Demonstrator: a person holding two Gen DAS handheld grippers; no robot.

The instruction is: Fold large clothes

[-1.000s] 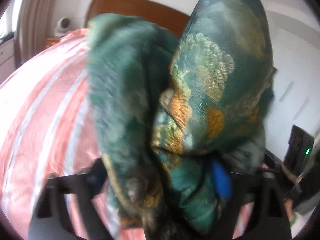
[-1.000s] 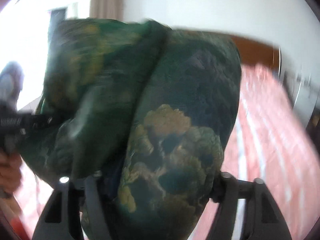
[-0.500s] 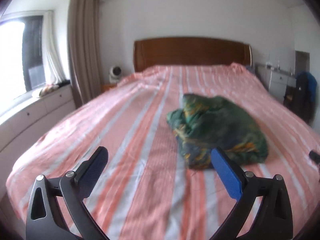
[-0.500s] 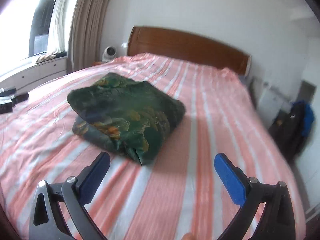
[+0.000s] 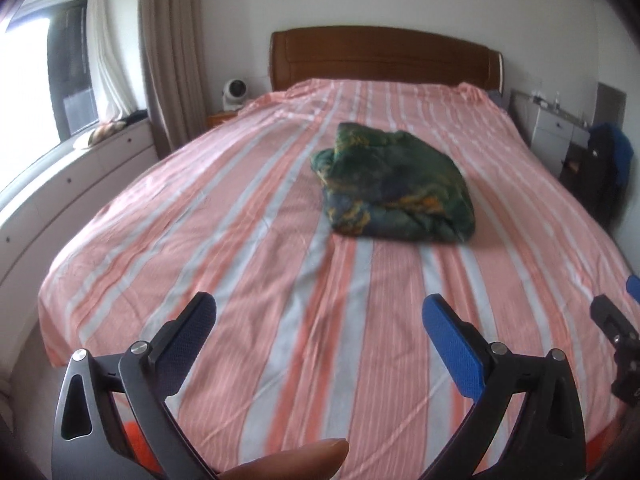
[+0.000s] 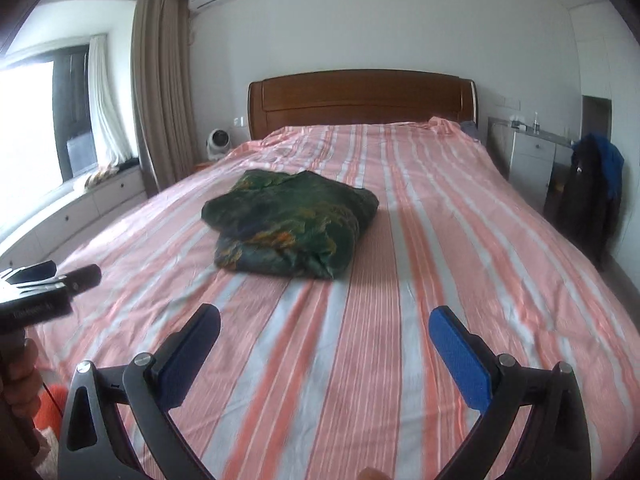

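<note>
Green, gold-patterned cloth, folded into a thick rumpled bundle (image 5: 394,188), lay in the middle of the pink-and-grey striped bedsheet (image 5: 248,280), well apart from both tools and touched by neither. On the left, the left gripper (image 5: 316,334) hovered over the near end of the bed with its blue-padded jaws spread wide and nothing between them. On the right, the right gripper (image 6: 324,344) stood just as wide and just as empty, pointed at the same bare stripes. Judging by the bundle's compact shape, the fold looked close to done, and the step in hand seemed to be letting go and clearing off. To do that well, both tools were best kept high enough not to drag the sheet. The bundle's left corner (image 6: 224,212) sat uneven and might have wanted a light press to flatten it.
</note>
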